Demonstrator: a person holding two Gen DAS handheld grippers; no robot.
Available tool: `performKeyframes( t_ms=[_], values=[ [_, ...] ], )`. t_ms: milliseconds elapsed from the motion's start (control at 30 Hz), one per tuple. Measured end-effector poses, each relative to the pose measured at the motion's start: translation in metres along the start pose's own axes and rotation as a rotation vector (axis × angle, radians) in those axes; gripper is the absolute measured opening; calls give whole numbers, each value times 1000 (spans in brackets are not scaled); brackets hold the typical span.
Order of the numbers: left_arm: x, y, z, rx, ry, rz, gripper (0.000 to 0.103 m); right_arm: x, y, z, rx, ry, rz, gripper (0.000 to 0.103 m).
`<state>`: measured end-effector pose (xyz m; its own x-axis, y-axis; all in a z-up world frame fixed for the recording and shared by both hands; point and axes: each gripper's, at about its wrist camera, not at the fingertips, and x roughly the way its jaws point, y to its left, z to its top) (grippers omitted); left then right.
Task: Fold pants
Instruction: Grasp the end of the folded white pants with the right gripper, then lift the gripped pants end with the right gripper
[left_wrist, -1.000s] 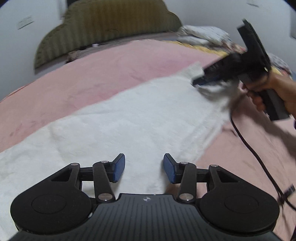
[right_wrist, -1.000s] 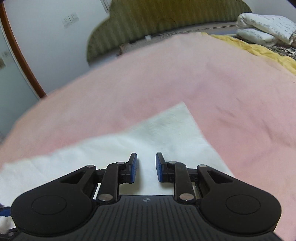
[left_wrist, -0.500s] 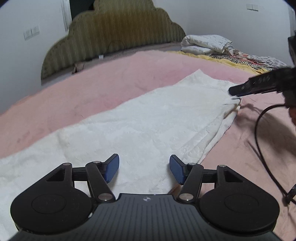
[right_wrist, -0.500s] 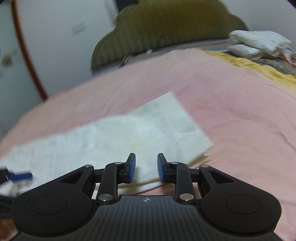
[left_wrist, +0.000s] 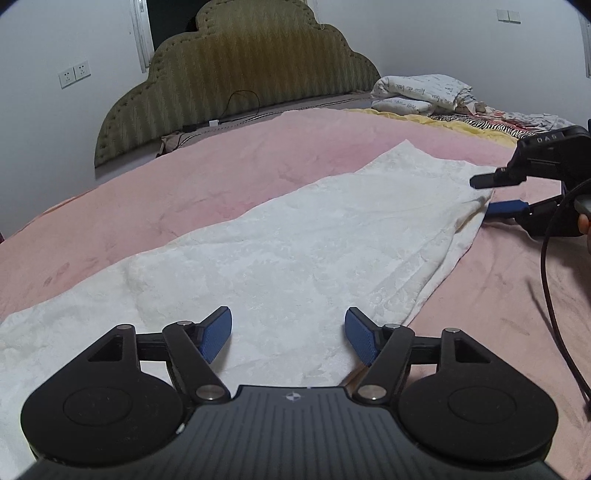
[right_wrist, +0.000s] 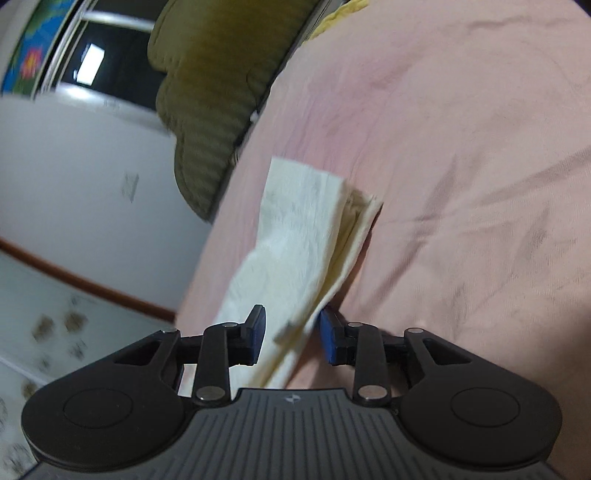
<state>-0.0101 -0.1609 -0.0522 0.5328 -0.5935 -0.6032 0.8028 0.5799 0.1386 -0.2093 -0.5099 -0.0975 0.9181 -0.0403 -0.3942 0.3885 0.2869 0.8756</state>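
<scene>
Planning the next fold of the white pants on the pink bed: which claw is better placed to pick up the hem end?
Right. The right claw already straddles the layered hem of the white textured pants, jaws opening around it. The left claw hovers over the middle, opening on nothing.
</scene>
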Motion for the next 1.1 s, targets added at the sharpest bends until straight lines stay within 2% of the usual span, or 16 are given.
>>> performKeyframes(
  t_ms=[267,433,600,767,867,933,1000,1033,1100],
  values=[
    [1,-4,-4,-4,-17,34,81,20,-1,8,-40,-117,26,31],
    [1,-6,-7,5,-24,47,82,38,10,15,-172,-196,-51,31],
    [3,-4,-6,-13,-15,50,86,54,17,24,-208,-186,-82,31],
    [9,9,-5,-103,20,35,97,56,20,18,-232,-224,-92,32],
    [13,17,-5,-160,44,21,102,56,23,15,-260,-225,-79,41],
    [13,19,-6,-172,48,17,102,57,29,11,-300,-218,-52,60],
    [13,17,-5,-167,46,26,103,62,40,6,-381,-176,15,102],
    [13,16,-5,-164,45,29,103,64,44,4,-414,-153,32,103],
    [13,15,-5,-164,45,31,103,71,53,0,-464,-121,-49,103]
  ],
)
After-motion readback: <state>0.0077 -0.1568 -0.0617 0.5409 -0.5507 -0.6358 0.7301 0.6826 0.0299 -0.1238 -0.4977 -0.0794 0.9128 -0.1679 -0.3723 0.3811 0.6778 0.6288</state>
